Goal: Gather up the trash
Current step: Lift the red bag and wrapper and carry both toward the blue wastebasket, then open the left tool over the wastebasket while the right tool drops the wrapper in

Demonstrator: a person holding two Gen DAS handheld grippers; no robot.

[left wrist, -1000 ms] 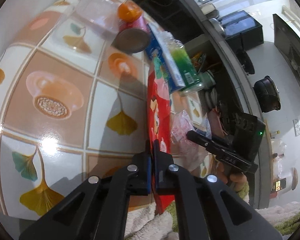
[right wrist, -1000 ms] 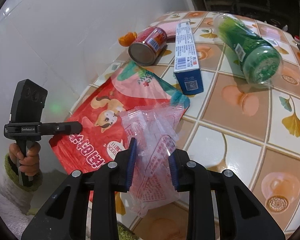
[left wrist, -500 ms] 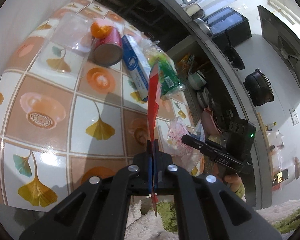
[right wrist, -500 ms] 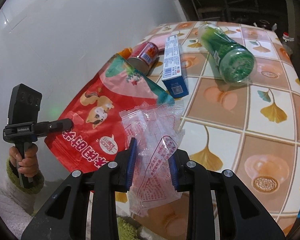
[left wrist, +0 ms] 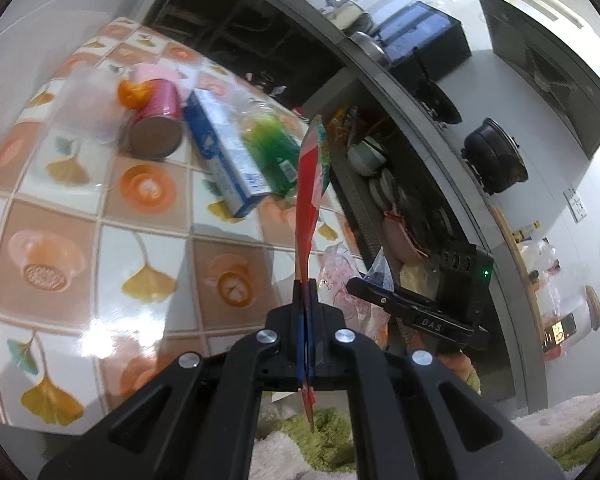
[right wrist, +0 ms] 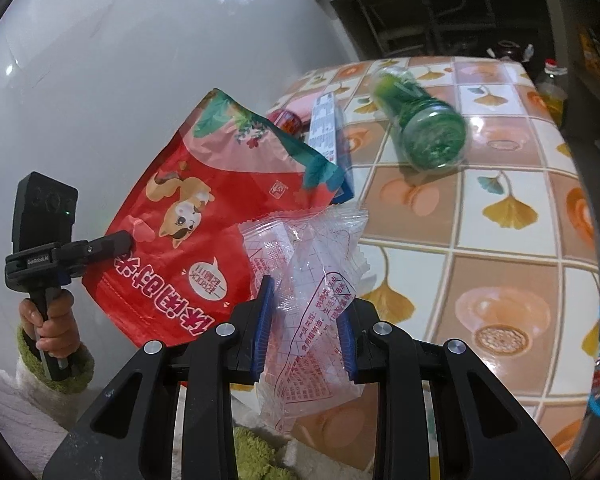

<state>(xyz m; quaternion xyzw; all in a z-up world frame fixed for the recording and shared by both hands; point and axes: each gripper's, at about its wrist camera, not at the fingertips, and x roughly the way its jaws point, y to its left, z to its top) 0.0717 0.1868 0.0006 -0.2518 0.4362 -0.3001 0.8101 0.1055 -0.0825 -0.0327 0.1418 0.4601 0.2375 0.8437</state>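
Observation:
My left gripper (left wrist: 306,320) is shut on the edge of a red snack bag (left wrist: 309,188) and holds it in the air, edge-on in this view. The right wrist view shows the bag's face (right wrist: 204,232) with a fox picture, pinched at its left corner by the left gripper (right wrist: 120,242). My right gripper (right wrist: 306,320) is shut on a bunch of clear crinkled wrappers (right wrist: 312,280) with red print, held above the table's near edge. In the left wrist view the right gripper (left wrist: 356,284) shows with the wrappers (left wrist: 336,276).
On the tiled table (left wrist: 100,208) lie a red can (left wrist: 156,124), an orange peel (left wrist: 134,92), a blue-and-white box (left wrist: 228,156) and a green bottle (right wrist: 424,132). A white wall (right wrist: 100,80) is at left. Dark shelves (left wrist: 380,168) stand beyond the table.
Both grippers have lifted and pulled back from the table. The red bag has come off the tabletop and now hangs in the air. The wrappers rose with the right gripper.

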